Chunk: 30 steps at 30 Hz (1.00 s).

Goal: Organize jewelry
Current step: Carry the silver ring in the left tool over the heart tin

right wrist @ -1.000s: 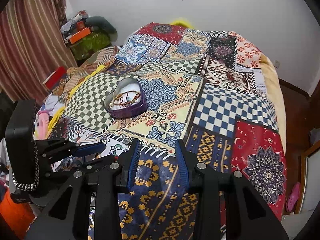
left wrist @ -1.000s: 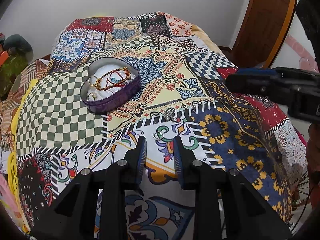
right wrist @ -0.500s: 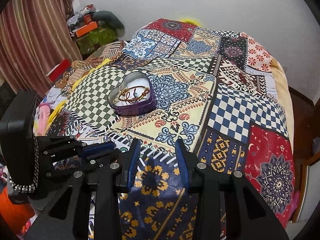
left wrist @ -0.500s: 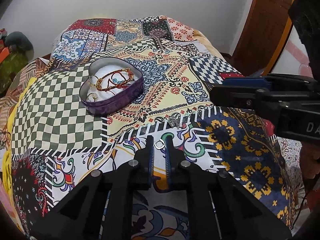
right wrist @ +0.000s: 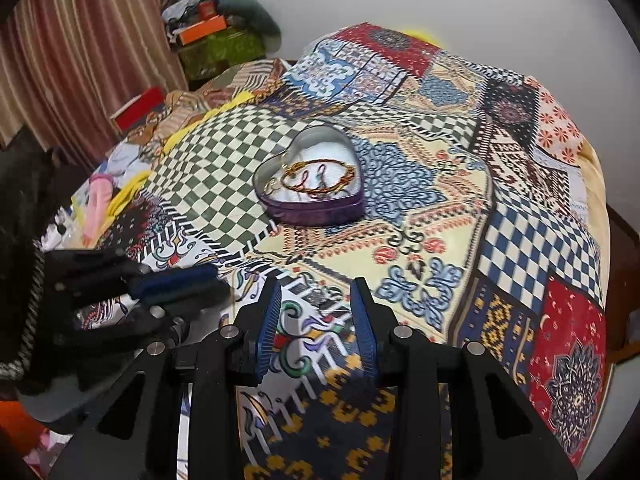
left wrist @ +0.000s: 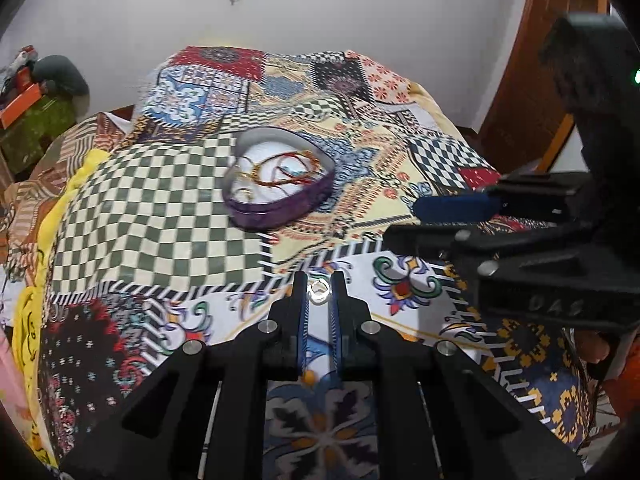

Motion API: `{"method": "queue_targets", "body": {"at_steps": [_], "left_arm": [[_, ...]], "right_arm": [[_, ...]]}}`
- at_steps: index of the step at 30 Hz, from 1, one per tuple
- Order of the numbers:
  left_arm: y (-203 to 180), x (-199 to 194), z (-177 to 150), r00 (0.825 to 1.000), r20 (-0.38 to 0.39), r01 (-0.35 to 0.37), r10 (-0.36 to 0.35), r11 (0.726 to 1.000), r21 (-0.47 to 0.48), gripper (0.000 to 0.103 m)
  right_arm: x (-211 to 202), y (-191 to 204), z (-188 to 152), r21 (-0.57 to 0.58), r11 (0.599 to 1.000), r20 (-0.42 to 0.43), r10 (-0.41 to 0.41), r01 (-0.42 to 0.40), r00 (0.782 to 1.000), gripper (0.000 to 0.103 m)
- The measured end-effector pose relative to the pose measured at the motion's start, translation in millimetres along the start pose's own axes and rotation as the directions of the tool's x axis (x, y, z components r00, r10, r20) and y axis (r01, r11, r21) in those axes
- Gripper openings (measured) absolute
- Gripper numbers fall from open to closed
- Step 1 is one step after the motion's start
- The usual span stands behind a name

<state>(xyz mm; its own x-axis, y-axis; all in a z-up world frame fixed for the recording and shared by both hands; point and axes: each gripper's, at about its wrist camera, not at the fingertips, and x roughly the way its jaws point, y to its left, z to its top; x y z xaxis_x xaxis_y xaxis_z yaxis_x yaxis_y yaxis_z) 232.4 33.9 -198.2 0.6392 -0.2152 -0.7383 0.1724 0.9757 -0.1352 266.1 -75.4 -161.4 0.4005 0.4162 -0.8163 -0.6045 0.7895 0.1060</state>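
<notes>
A purple heart-shaped tin [left wrist: 280, 206] sits on the patchwork bedspread, also in the right wrist view [right wrist: 316, 212]. It holds gold and red bracelets [left wrist: 280, 170] on a white lining. My left gripper [left wrist: 319, 294] is shut on a small silver ring [left wrist: 319, 292], held just above the bedspread in front of the tin. My right gripper [right wrist: 316, 300] is open and empty, hovering over the bedspread; it shows at the right in the left wrist view [left wrist: 460, 208]. Small silver pieces [right wrist: 318, 298] lie on the cloth between its fingers, blurred.
The bedspread [right wrist: 440, 208] covers the whole bed. Folded clothes and cloth pile up along the bed's left side [right wrist: 104, 196]. Boxes and bags [right wrist: 216, 40] stand by the curtain at the back left. A wooden door [left wrist: 532, 80] is at the right.
My left gripper closed on the silver ring and lifted it off the cloth, moving left. My right gripper moved nearer to the tin and stayed open.
</notes>
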Motion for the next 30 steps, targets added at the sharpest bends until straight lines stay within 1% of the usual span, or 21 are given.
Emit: {"method": "queue_targets", "body": {"at_steps": [1,3,4,8,11,14,16,20,30], "left_arm": [[2,-2,0,1.000,0.003,-0.003,0.003,1.000,-0.002,0.009],[4,-4,0,1.000,0.007,-0.007,0.007,1.000,-0.005,0.009],[5,-6,0,1.000,0.009,-0.007,0.007,1.000,-0.007,0.009],[6,-10,-1,1.000,0.021,-0.003,0.003,1.000,-0.015,0.009],[6,-13,0,1.000,0.025,-0.003,0.003,1.000,-0.023,0.009],[7,-19,2,0.999,0.034,-0.005,0.006,1.000,-0.028,0.009],[8,-22,4,0.999,0.042,-0.003,0.005,0.999,-0.032,0.009],[10,-32,10,0.998,0.061,-0.008,0.010,0.999,-0.040,0.009],[13,-56,32,0.991,0.130,-0.031,0.035,0.999,-0.032,0.009]], "right_arm": [[2,2,0,-0.007,1.000,-0.006,-0.004,0.004,1.000,0.031],[8,5,1,-0.027,0.999,-0.026,-0.023,0.022,0.999,0.025],[11,6,1,-0.032,0.999,-0.037,-0.031,0.030,0.999,0.024],[21,5,0,-0.027,0.999,-0.077,-0.044,0.042,0.996,0.020],[22,5,-1,-0.032,0.998,-0.084,-0.055,0.053,0.995,0.009],[21,7,-1,-0.036,0.997,-0.080,-0.067,0.064,0.995,0.009],[18,7,0,-0.035,0.996,-0.069,-0.081,0.079,0.994,0.009],[5,5,6,0.003,0.997,-0.036,-0.072,0.072,0.997,0.009],[-41,9,33,0.045,0.997,0.093,-0.069,0.065,0.993,0.009]]}}
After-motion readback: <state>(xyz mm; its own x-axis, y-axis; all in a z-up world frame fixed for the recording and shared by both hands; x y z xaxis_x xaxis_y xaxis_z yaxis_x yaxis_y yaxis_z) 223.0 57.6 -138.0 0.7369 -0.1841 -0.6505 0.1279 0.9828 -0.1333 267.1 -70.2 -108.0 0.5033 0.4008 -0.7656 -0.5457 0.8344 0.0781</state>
